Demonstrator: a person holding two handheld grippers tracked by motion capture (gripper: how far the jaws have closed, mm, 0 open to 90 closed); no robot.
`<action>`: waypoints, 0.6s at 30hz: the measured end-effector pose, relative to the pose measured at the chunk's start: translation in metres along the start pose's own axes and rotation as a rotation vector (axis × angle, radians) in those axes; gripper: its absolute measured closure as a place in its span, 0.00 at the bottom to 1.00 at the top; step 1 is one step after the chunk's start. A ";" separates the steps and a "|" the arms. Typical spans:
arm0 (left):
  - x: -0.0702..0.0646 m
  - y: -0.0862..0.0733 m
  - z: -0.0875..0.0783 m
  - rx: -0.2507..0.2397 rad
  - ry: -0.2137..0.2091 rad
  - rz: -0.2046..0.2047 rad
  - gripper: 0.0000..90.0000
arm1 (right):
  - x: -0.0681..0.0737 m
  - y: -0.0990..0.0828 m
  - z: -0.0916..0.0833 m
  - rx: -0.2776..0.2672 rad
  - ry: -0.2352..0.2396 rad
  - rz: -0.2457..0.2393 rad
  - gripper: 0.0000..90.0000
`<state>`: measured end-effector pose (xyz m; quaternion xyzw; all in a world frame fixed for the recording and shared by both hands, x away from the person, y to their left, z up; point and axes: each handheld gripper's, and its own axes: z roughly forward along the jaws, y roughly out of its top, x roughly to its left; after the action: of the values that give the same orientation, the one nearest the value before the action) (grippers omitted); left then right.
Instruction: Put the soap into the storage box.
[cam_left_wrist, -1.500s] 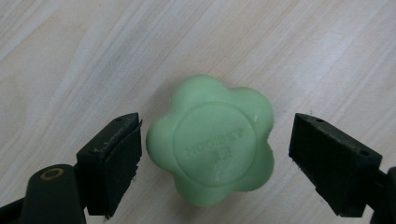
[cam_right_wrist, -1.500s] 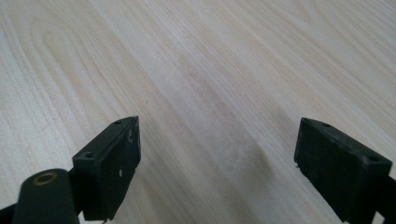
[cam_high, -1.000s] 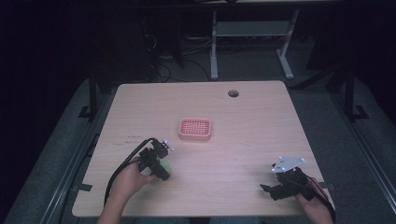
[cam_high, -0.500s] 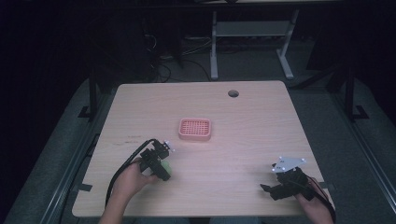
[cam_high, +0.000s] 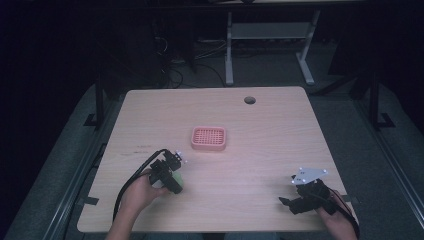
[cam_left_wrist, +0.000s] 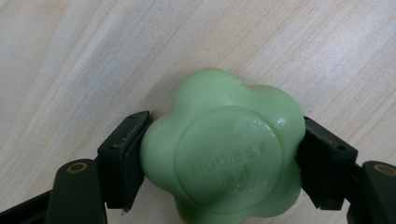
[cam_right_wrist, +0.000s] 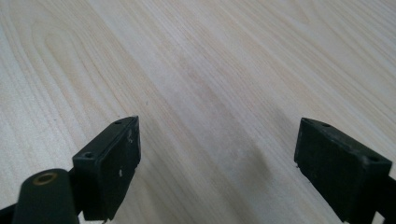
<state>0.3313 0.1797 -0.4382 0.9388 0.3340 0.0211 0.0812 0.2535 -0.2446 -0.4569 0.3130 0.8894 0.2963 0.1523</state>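
Observation:
A green flower-shaped soap (cam_left_wrist: 224, 149) sits between the two black jaws of my left gripper (cam_left_wrist: 219, 158), which press on both of its sides. In the high view the left gripper (cam_high: 172, 180) holds the green soap (cam_high: 177, 179) low over the wooden table (cam_high: 260, 150) at the front left. A pink soap dish (cam_high: 208, 138) with a ridged grid lies at the table's middle, apart from both grippers. My right gripper (cam_high: 287, 202) rests at the front right, jaws wide apart over bare wood (cam_right_wrist: 210, 93) with nothing between them.
A round cable hole (cam_high: 249, 100) is near the table's far edge. Table legs and cables (cam_high: 200, 55) stand on the dark floor behind. A black cable (cam_high: 131, 182) trails from the left gripper toward the front edge.
The left gripper with the soap has shifted slightly. The right gripper has stayed where it was.

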 end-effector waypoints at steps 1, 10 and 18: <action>0.000 0.000 0.000 0.000 -0.001 0.000 0.29 | 0.000 0.000 0.000 0.000 0.000 -0.001 0.16; 0.003 0.002 -0.006 -0.018 0.011 -0.004 0.29 | -0.001 0.000 -0.001 0.003 0.000 0.001 0.16; 0.007 0.006 -0.011 -0.053 -0.017 -0.029 0.29 | -0.001 0.000 -0.001 0.000 -0.002 0.003 0.16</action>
<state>0.3400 0.1808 -0.4267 0.9316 0.3460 0.0211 0.1091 0.2536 -0.2455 -0.4559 0.3146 0.8889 0.2961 0.1525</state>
